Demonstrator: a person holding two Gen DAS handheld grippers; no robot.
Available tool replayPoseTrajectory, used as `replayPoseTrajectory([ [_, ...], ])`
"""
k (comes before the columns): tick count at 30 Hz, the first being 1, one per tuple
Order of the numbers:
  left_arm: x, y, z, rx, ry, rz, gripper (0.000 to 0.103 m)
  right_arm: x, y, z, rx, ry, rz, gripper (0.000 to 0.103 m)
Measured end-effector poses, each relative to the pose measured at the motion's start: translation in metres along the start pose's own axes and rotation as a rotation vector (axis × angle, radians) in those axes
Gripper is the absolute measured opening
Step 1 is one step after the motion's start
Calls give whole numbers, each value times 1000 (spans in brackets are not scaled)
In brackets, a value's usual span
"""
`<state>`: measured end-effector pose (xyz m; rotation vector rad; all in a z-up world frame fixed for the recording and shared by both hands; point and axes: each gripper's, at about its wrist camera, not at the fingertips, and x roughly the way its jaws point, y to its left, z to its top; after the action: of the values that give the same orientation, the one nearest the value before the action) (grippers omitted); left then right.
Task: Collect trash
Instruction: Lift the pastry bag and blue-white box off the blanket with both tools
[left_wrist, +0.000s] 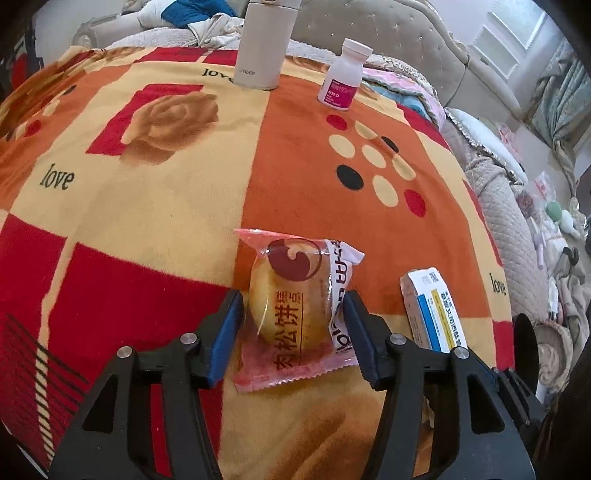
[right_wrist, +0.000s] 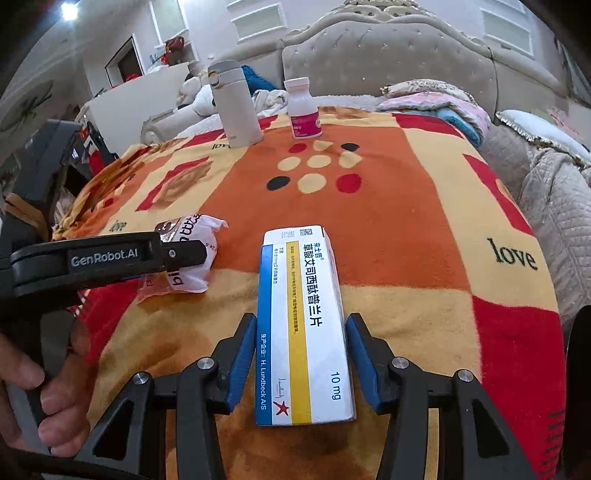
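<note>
Both grippers, left (left_wrist: 293, 325) and right (right_wrist: 301, 358), straddle the pastry (left_wrist: 291, 295) and box (right_wrist: 303, 321) ungripped; closing off-centre could skid either across the blanket (left_wrist: 147, 221).

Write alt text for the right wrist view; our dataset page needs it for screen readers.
The right tool straddles a white medicine box lying on a patterned blanket, pads not pressing it. The left tool reaches over a snack packet; a flask and pill bottle stand behind.

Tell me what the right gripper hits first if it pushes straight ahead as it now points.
The medicine box: it already lies between the right gripper's open fingers, lengthwise along that line. Past it, only blanket shows for a stretch.
</note>
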<state>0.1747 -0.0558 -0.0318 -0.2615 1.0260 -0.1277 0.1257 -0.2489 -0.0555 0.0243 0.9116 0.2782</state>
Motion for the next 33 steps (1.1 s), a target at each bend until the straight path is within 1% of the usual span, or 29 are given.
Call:
replayPoseTrajectory([
  [5,2,-1,0,4,-1,7,54,0,-2,-1,14,-4,6,49],
  [6,2,-4,-1,20,-5,9,46,0,-3,-1,20,-5,10,49],
  [7,0,-6,-2,32,-11,14,43,0,-4,-1,28,-7,10,45],
  [8,-1,-8,-2,41,-18,18,41,-1,-4,0,30,-9,-6,44],
  [9,-2,-10,-2,53,-25,18,38,-3,-3,0,20,-15,-8,44],
  [10,-4,-11,-2,57,-34,13,36,-5,-2,1,14,-25,-10,44],
  [13,-13,-8,1,43,-82,21,36,-13,0,3,13,-79,-11,44],
  [16,-20,-2,5,20,-115,32,36,-15,-1,6,26,-98,-9,44],
  [19,-25,0,8,18,-148,73,36,-16,1,8,27,-110,-5,44],
  [23,-33,-2,8,48,-217,164,36,-20,5,9,15,-133,-10,44],
  [25,-38,-3,7,62,-248,194,36,-22,5,9,16,-141,-10,44],
  [27,-40,-4,7,68,-259,201,36,-23,5,10,17,-148,-9,44],
  [33,-38,1,9,47,-248,195,36,-21,13,11,-5,-152,-17,44],
])
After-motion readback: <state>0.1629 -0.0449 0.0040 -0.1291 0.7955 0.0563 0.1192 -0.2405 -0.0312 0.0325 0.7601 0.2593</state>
